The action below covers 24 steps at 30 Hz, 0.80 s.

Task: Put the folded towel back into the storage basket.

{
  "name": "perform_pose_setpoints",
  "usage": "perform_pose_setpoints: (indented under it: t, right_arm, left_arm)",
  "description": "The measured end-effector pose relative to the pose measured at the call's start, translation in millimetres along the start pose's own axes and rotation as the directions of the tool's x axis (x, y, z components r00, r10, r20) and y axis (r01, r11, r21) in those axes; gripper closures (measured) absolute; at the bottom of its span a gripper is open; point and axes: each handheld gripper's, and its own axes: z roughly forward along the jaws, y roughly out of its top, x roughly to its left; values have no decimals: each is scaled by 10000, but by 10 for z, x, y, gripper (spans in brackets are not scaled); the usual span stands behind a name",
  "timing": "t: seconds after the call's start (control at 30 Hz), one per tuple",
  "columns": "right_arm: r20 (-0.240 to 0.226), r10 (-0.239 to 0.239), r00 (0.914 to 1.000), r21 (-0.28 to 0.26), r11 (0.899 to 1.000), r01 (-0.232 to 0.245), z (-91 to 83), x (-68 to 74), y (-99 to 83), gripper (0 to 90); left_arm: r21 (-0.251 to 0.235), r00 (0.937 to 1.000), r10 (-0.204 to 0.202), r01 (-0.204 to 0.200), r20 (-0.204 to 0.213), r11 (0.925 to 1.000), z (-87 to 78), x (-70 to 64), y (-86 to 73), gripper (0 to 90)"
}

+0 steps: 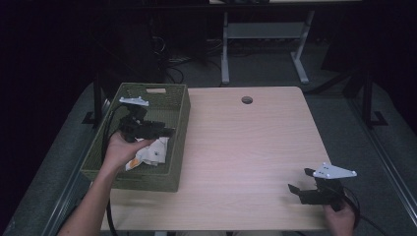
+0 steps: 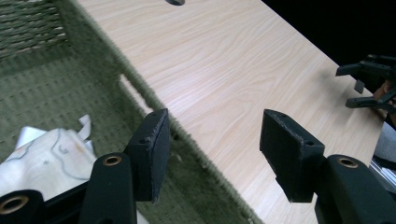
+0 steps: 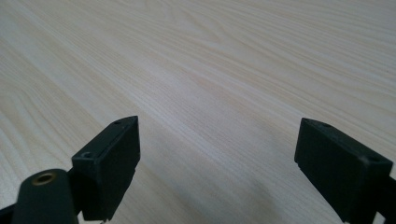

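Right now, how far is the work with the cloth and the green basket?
Looks done: the white cloth lies crumpled inside the green woven basket, on its floor. In hand: nothing. The left gripper hangs over the basket's right wall with jaws open and empty; the right gripper sits open over the bare table near its front right corner. Left: probably only drawing the left gripper back out.
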Motion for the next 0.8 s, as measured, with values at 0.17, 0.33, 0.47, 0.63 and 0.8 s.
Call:
perform_pose_setpoints:
  t: [0.17,0.33,0.47,0.63,0.8]
  right_arm:
    - [22,-20,10000,-20,10000,20,-3,-4,-2,138]
    - [32,-19,10000,-26,10000,19,-2,-7,-4,138]
    - [36,-33,10000,-47,10000,33,-2,-10,-5,138]
    - [42,-29,10000,-57,10000,30,-3,-12,-4,138]
    - [43,-32,10000,-58,10000,32,-3,-13,-4,138]
  left_arm:
    - [-20,9999,123,-123,120,9999,64,-102,49,421]
    - [3,9994,332,-332,102,9994,101,-183,88,414]
    - [-24,9992,398,-398,28,9992,136,-230,100,406]
    - [-97,9990,454,-453,58,9989,171,-289,122,396]
    - [-28,9980,601,-601,208,9982,235,-377,138,388]
